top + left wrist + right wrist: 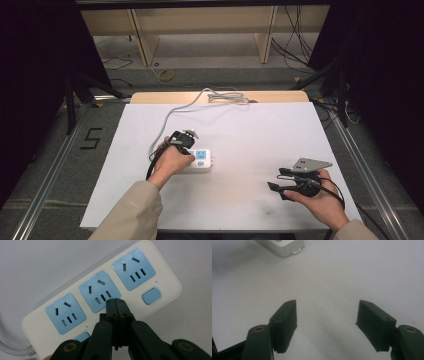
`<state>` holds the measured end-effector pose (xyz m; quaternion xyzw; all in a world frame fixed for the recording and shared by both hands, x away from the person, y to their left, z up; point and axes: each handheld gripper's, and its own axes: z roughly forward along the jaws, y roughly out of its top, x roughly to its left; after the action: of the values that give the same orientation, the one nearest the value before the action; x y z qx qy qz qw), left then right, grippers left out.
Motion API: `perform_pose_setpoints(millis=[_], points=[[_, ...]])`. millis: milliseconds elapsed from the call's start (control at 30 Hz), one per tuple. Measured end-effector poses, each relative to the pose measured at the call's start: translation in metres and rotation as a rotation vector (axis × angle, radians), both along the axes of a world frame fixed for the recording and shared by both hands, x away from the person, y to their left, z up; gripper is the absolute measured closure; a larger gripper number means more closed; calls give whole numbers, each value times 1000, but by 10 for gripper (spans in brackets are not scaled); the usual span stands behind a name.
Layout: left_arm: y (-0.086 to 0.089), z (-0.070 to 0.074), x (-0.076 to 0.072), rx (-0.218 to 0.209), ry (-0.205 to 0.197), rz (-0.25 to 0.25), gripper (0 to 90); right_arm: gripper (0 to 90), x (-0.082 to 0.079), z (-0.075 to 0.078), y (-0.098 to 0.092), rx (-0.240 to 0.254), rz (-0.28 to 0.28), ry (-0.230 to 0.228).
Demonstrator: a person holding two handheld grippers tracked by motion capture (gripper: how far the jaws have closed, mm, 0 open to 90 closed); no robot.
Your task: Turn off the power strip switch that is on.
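Observation:
A white power strip (200, 161) with blue sockets lies on the white table sheet, its grey cord running toward the far edge. In the left gripper view the power strip (165, 277) has three blue sockets and blue buttons. My left gripper (116, 302) is shut, its tips together just over the strip's middle socket, with nothing between the jaws. In the high view the left gripper (186, 145) sits over the strip's left part. My right gripper (276, 189) rests low at the right, open and empty; its jaws stand wide apart around my right gripper's gap (325, 315), above bare sheet.
The cord (172, 112) loops to a coil (227, 97) at the table's far edge. A corner of the strip (287, 248) lies beyond the right gripper. Wooden shelving and floor cables sit behind the table; dark stands flank both sides.

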<state>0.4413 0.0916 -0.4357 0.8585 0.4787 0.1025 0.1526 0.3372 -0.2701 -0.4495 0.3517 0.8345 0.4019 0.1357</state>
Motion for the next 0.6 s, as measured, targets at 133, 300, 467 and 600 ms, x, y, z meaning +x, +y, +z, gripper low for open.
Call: perform_pose_setpoints(millis=[133, 300, 467, 600], points=[[1, 1, 2, -3, 18, 0, 900, 329, 0, 0, 0, 0, -2, 1], [0, 1, 3, -2, 24, 5, 900, 329, 0, 0, 0, -1, -1, 3], [-2, 1, 5, 16, 40, 3, 900, 329, 0, 0, 0, -1, -2, 4], [-3, 1, 5, 32, 41, -3, 900, 329, 0, 0, 0, -2, -3, 6]])
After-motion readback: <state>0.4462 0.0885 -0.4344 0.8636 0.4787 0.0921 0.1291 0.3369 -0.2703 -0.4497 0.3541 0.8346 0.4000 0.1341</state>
